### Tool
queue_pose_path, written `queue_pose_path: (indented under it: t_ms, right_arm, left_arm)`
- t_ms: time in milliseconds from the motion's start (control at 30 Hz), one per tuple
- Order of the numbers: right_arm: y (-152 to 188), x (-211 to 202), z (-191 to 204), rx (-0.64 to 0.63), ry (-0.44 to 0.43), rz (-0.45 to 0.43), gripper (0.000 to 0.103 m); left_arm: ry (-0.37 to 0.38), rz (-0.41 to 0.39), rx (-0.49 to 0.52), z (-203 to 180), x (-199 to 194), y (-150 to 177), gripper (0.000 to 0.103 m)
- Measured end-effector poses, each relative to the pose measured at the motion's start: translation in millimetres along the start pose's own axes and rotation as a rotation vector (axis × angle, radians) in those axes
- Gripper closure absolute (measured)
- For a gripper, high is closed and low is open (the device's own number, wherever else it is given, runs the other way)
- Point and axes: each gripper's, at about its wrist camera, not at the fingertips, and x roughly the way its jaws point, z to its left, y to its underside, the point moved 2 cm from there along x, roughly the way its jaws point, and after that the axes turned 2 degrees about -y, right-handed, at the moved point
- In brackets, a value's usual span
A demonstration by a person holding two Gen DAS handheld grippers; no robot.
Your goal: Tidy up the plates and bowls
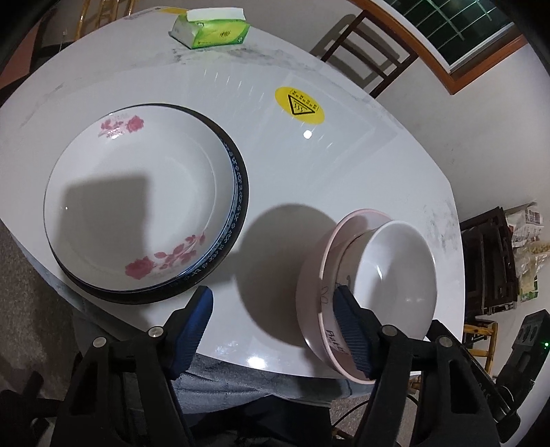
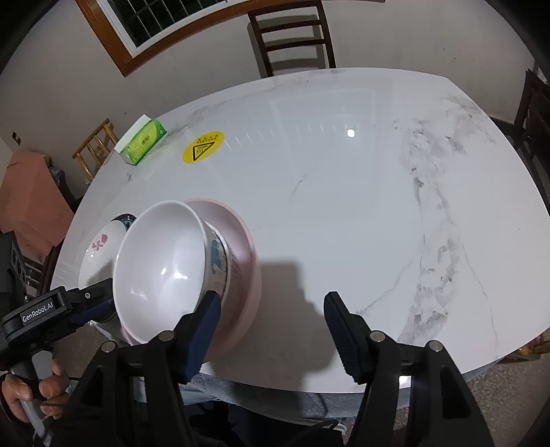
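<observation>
Right now your left gripper (image 1: 271, 292) has its fingers (image 1: 192, 330) spread apart with only bare surface (image 1: 309, 178) showing in the gap, so it grasps nothing. The white bowl (image 1: 395, 271) sits nested inside the pink bowl (image 1: 311, 292), and the pair is tilted with its mouth turned toward you. It lies outside the gap, on the right of your left gripper: the right-hand finger overlaps the pink bowl's outer wall, and you cannot tell from this view whether it presses there.

Your right gripper (image 2: 271, 297) is likewise released, with nothing between its fingers. In its view the nested bowls lie to the left of the gap, the pink wall just behind the left-hand finger, and the other gripper reaches the white bowl's rim from the far side.

Off to the left of the left wrist view, the floral plate (image 1: 137, 203) rests on the dark blue-rimmed plate (image 1: 240, 192) near the surface's edge, well apart from the bowls. A yellow warning sticker (image 1: 299, 105) and a green tissue box (image 1: 211, 29) lie farther back
</observation>
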Motion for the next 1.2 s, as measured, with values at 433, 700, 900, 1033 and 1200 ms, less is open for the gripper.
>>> queue_pose_path:
  t_ms: [433,700,900,1033,1200]
  right_arm:
    - [0,22,4,-0.012,0.052,0.058,0.053]
    - [-6,28,-2,0.013,0.069,0.070,0.059]
    - [-10,28,-16,0.046,0.093,0.061,0.060]
    - [-12,27,-22,0.053,0.094,0.061,0.060]
    - [-12,27,-22,0.049,0.086,0.063,0.061]
  left_arm:
    - [-0.003,0.005,0.016,-4,9,-2,0.044]
    - [0.027,0.016,0.010,-9,14,-5,0.046]
    - [0.048,0.040,0.020,-14,19,-7,0.049]
    - [0.078,0.082,0.023,-16,27,-3,0.055]
    - [0.032,0.069,0.060,-25,31,-1,0.057]
